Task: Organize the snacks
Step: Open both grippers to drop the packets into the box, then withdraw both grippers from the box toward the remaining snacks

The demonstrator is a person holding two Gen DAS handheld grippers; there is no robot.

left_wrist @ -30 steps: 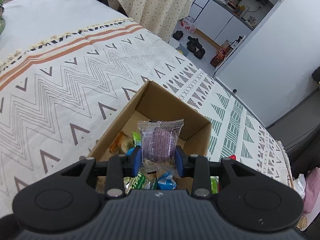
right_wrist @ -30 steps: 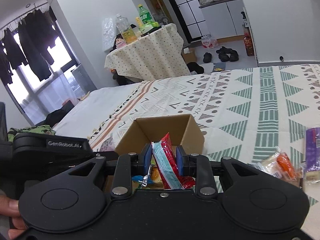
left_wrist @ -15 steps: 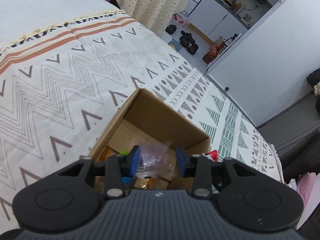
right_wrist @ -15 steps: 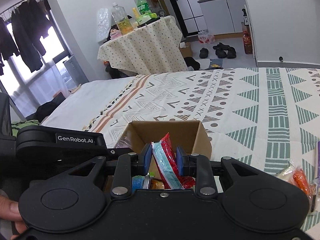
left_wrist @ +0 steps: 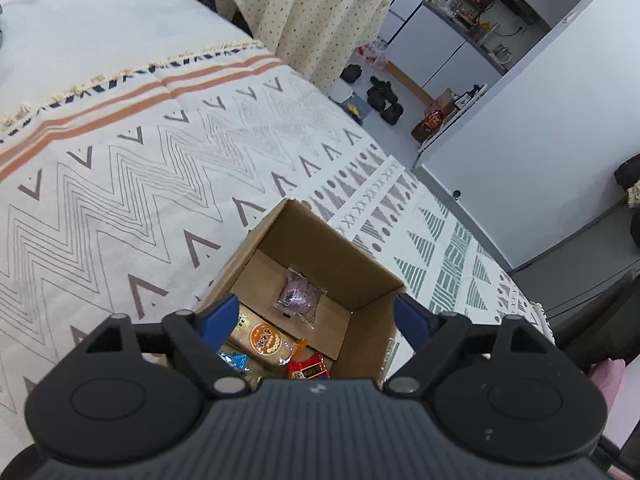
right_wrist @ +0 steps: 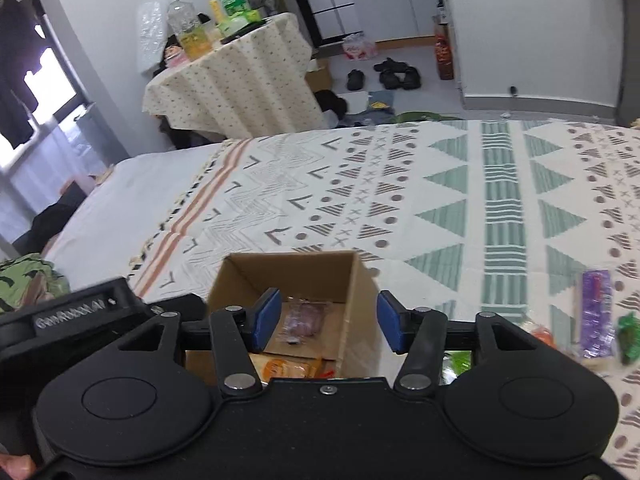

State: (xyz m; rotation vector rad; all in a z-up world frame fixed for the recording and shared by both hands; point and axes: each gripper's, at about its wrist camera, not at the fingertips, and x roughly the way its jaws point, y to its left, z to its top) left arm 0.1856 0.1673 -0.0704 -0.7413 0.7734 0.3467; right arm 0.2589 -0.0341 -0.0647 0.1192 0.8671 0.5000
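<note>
An open cardboard box (left_wrist: 352, 256) stands on the patterned bed cover; it also shows in the right wrist view (right_wrist: 292, 268). A clear packet with a purple cake (left_wrist: 298, 294) lies on the box floor, also seen in the right wrist view (right_wrist: 306, 316). Other snack packs lie in the box, among them an orange-labelled one (left_wrist: 264, 338) and a red one (left_wrist: 310, 368). My left gripper (left_wrist: 316, 320) is open and empty above the box. My right gripper (right_wrist: 326, 322) is open and empty above the box's near edge. The left gripper's body (right_wrist: 76, 314) shows beside it.
Loose snacks lie on the cover at the right: a purple pack (right_wrist: 596, 312), a green one (right_wrist: 630, 336) and an orange one (right_wrist: 542, 336). A cloth-covered table (right_wrist: 236, 76) with bottles stands beyond the bed. Shoes (right_wrist: 392, 74) lie on the floor.
Both grippers opened. The purple cake packet dropped from the left gripper into the box. The red and blue packet left the right gripper, which shifted over the box.
</note>
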